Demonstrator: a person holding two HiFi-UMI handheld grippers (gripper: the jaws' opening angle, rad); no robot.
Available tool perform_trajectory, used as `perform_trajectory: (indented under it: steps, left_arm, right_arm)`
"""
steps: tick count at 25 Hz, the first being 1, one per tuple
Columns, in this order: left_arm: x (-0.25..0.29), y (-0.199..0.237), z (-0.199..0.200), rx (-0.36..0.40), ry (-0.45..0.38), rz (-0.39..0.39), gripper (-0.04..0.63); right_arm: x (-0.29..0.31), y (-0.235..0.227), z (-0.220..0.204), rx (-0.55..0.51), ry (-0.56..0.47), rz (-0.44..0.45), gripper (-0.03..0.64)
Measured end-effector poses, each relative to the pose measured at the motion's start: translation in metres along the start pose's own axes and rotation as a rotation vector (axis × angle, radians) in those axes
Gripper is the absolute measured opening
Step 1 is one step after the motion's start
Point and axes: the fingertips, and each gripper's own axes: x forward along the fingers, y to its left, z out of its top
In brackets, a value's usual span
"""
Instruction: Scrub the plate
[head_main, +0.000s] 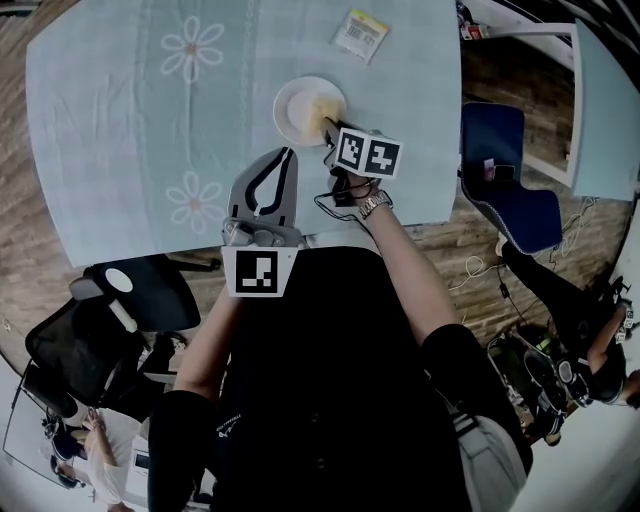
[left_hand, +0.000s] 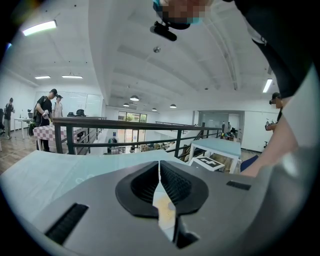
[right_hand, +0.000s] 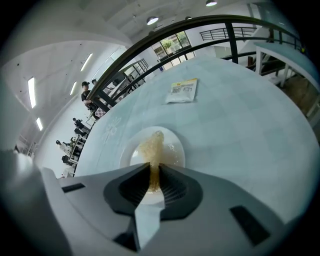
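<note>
Two grippers work over our pale blue surface. Our right gripper is nearer the white plate, fingers clenched on a yellowish scrubbing pad that reaches straight ahead over it. Our left gripper, fingers closed on nothing, hangs back by the surface's edge.

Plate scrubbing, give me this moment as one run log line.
right gripper: shut on yellow-brown scrubber | scrubber: over round white plate | left gripper: shut, empty, apart from plate

No legible txt anywhere. Packet, upper centre of head view, has a printed label w/ barcode-like block, but it's too small to read.
</note>
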Motion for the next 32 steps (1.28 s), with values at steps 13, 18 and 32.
perform_trajectory:
  steps: [13, 18, 32]
  left_arm:
    - [-0.016, -0.007, -0.009, 0.092, 0.025, -0.064, 0.021]
    - [-0.024, -0.008, -0.01, 0.09, 0.013, -0.086, 0.021]
    - [-0.046, -0.005, -0.021, 0.078, 0.021, -0.089, 0.021]
  right_arm:
    - [-0.026, -0.033, 0.017, 0.008, -0.082, -0.101, 0.055]
    - [-0.043, -0.042, 0.021, -0.016, -0.132, -0.175, 0.056]
    - [-0.049, 0.005, -0.001, 0.12, -0.116, 0.019, 0.055]
